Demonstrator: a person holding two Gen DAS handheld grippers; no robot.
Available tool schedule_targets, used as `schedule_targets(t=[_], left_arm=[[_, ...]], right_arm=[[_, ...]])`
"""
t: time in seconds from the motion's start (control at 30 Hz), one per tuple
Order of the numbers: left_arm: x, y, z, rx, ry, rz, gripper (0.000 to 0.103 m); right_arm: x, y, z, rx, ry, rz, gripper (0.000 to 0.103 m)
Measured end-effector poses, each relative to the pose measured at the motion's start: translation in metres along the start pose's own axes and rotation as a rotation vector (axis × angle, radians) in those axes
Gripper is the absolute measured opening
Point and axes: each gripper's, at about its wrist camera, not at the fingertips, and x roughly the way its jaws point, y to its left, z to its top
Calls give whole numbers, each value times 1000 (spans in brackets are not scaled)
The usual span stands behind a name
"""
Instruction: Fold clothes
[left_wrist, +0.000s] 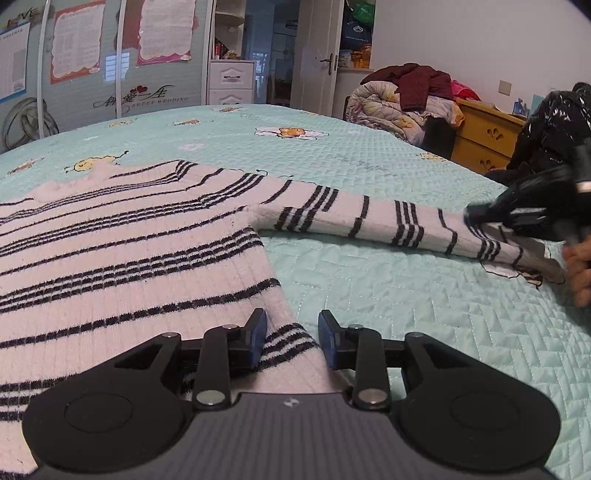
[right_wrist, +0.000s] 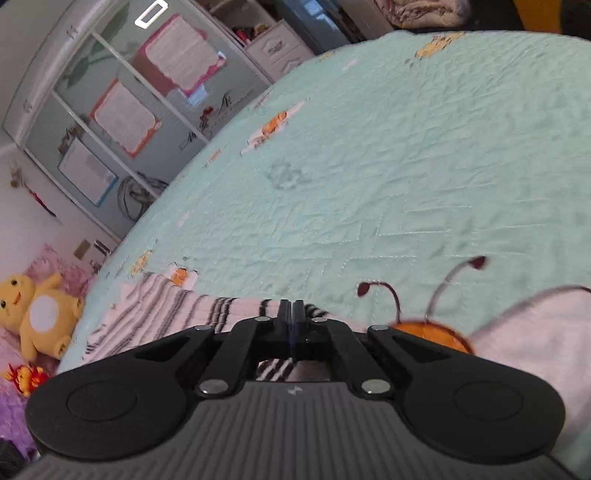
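A bed (left_wrist: 406, 288) under a mint quilted cover carries a pink striped sweater (left_wrist: 122, 236), spread flat. At its hem corner the left gripper (left_wrist: 291, 332) stands spread, pads apart. The right gripper (right_wrist: 291, 314) pinches the outstretched sleeve's cuff.

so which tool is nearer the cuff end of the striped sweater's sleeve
Right. The right tool is shut on the sleeve of the white, black-striped knit sweater near its cuff end. The left tool sits open at the sweater's bottom hem corner.
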Motion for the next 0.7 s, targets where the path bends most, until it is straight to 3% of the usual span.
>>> schedule_targets(t=[0.1, 0.13, 0.2, 0.27, 0.33, 0.4, 0.47, 0.53, 0.63, 0.7], left_arm=[[1, -1, 0, 4, 0, 3, 35], [1, 0, 0, 3, 0, 3, 35], [1, 0, 0, 2, 0, 2, 35], [1, 0, 0, 3, 0, 3, 35], [1, -1, 0, 5, 1, 4, 35], [1, -1, 0, 6, 0, 5, 35], [1, -1, -1, 9, 0, 7, 35], [0, -3, -1, 15, 1, 11, 35], [0, -5, 0, 24, 2, 18, 35], [0, -9, 0, 44, 4, 33, 36]], right_arm=[[-18, 2, -11, 12, 15, 119, 13], [-18, -2, -14, -1, 35, 107, 18], [-7, -15, -16, -40, 64, 11, 0], [-10, -34, -13, 36, 26, 20, 0], [-21, -30, -8, 2, -45, -77, 0], [-28, -30, -6, 4, -54, -82, 0], [-39, -23, -10, 3, -67, -42, 6], [-44, -9, -16, -23, -58, 54, 6], [-30, 5, -23, -64, 28, 161, 7], [-15, -2, -26, -83, 64, 123, 7]])
